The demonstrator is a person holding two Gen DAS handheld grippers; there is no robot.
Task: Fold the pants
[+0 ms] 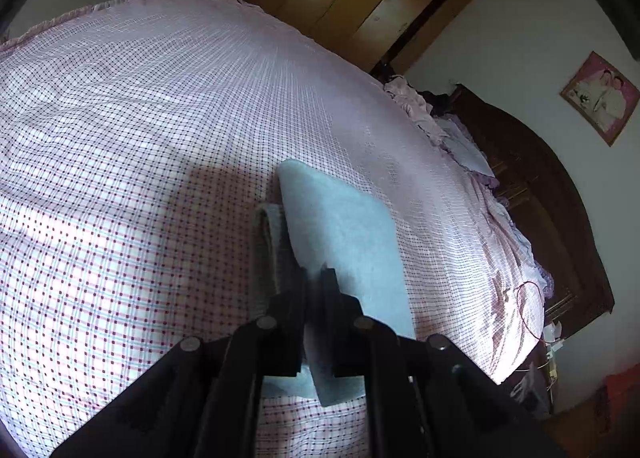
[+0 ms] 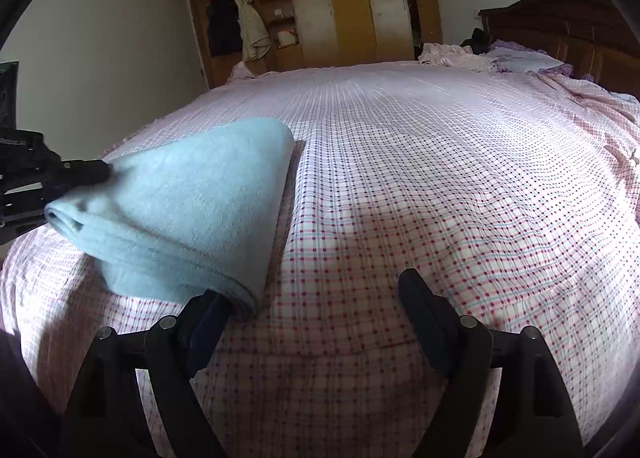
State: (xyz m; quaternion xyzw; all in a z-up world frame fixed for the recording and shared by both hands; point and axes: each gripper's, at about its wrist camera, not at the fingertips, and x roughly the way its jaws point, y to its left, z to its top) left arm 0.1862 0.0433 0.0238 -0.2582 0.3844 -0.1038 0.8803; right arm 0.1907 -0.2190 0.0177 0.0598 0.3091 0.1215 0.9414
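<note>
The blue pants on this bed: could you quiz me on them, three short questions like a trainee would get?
1. True or false: the left gripper is shut on the light blue pants.
2. How do the right gripper's jaws stand? A) wide open with nothing between them B) clamped on the checked bedspread C) clamped on the pants
3. Fill in: beyond the bed stands a wooden ____.

Key: 1 true. 2 A; its left finger is beside the pants' folded edge, and I cannot tell if it touches. 3 wardrobe.
</note>
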